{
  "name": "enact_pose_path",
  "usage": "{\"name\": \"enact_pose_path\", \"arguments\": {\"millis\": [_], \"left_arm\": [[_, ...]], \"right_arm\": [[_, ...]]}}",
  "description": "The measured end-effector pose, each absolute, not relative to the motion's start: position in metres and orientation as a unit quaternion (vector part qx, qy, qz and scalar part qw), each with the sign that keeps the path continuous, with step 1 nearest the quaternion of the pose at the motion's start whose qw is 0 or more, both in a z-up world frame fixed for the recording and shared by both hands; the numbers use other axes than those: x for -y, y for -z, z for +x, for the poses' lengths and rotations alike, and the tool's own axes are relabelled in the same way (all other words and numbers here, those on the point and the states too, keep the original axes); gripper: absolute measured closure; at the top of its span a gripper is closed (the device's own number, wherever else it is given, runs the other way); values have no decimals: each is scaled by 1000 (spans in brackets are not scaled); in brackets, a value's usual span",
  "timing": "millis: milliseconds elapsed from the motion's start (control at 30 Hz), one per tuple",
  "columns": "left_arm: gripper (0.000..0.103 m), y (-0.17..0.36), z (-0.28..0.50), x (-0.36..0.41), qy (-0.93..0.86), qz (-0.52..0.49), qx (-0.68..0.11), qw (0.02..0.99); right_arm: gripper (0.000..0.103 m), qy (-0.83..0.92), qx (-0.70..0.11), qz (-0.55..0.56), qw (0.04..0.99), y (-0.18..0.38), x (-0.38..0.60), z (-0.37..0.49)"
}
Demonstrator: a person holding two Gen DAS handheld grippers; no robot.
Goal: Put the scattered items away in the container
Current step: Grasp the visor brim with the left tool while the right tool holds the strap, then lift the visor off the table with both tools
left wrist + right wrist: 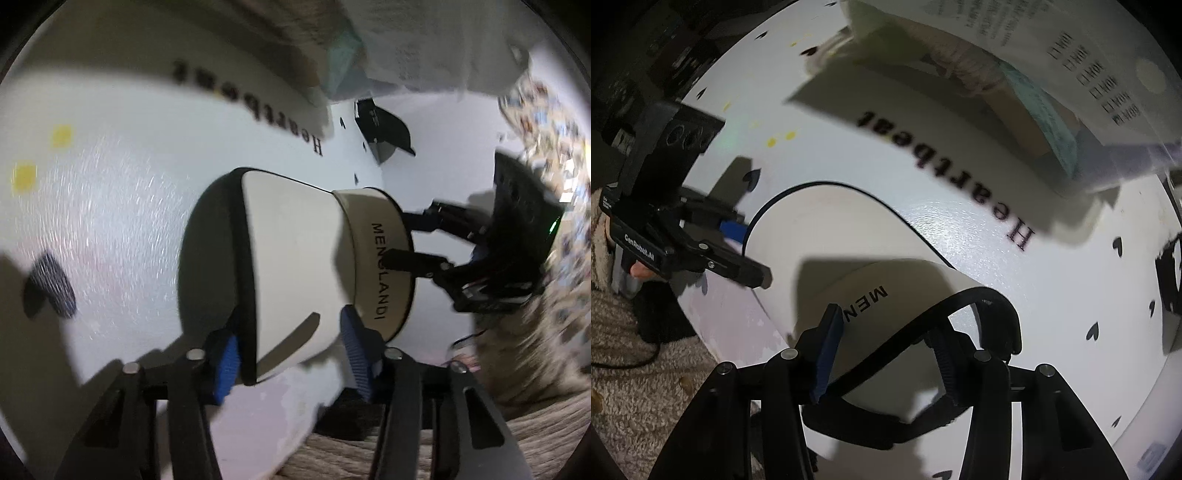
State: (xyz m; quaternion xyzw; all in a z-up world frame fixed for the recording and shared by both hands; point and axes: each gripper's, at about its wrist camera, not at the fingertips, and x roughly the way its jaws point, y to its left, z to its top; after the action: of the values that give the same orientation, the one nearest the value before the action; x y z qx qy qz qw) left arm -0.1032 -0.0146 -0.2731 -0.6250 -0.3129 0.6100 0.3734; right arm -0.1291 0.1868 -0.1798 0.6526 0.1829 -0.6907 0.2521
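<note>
- Left gripper (291, 354) at 6 o'clock in the left wrist view, blue-padded jaws apart, straddling the brim edge of a cream visor cap (295, 266); contact with the pads cannot be told.
- Cap lying on a white round table (122, 206), black-trimmed brim toward 9 o'clock, cream band lettered "MENGLANDI" toward 3 o'clock.
- Right gripper (882, 354) at 6 o'clock in the right wrist view, jaws apart, one on each side of the cap's black-edged band and rear strap; clamped or not cannot be told.
- Beyond the band, at 3 o'clock in the left wrist view, right gripper's fingers reaching onto the band from the far side.
- At 9 o'clock in the right wrist view, left gripper at the brim's far edge.
- Further off, "Heartbeat" printed in black on the table, small black hearts scattered around.
- Farthest, at 12 to 1 o'clock, blurred paper sheets (1052, 48) with print, overhanging the table.
- Beige fluffy rug (631, 343) below the table's edge at 7 o'clock.
</note>
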Motion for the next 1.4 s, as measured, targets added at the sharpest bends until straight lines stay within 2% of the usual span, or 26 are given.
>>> {"name": "enact_pose_path", "arguments": {"millis": [33, 267, 333, 367, 433, 633, 733, 933, 1200, 1400], "left_arm": [[70, 277, -103, 17, -601, -630, 326, 370], [80, 269, -102, 19, -582, -612, 373, 384], [81, 264, -105, 18, -577, -611, 390, 377], [81, 265, -107, 15, -574, -612, 396, 372], [81, 267, -110, 13, -560, -622, 415, 356], [82, 264, -113, 3, -526, -644, 455, 319], [83, 263, -112, 1, -509, -645, 481, 307], [84, 264, -106, -3, -486, -649, 509, 288], [86, 257, -102, -17, -476, -632, 553, 262], [90, 246, -99, -38, -464, -622, 564, 283]], "right_arm": [[54, 695, -176, 652, 247, 180, -189, -129], [51, 759, -62, 617, 200, 171, -211, -126], [47, 786, 4, 594, 173, 158, -231, -123], [39, 799, 40, 579, 155, 151, -243, -118], [35, 821, 114, 547, 117, 136, -269, -108], [35, 785, 385, 485, 21, 147, -341, -41], [35, 755, 464, 463, 1, 169, -347, -4], [35, 692, 565, 448, 20, 218, -325, 28], [35, 683, 592, 427, 28, 220, -299, 26], [35, 608, 684, 400, 47, 244, -291, 30]]}}
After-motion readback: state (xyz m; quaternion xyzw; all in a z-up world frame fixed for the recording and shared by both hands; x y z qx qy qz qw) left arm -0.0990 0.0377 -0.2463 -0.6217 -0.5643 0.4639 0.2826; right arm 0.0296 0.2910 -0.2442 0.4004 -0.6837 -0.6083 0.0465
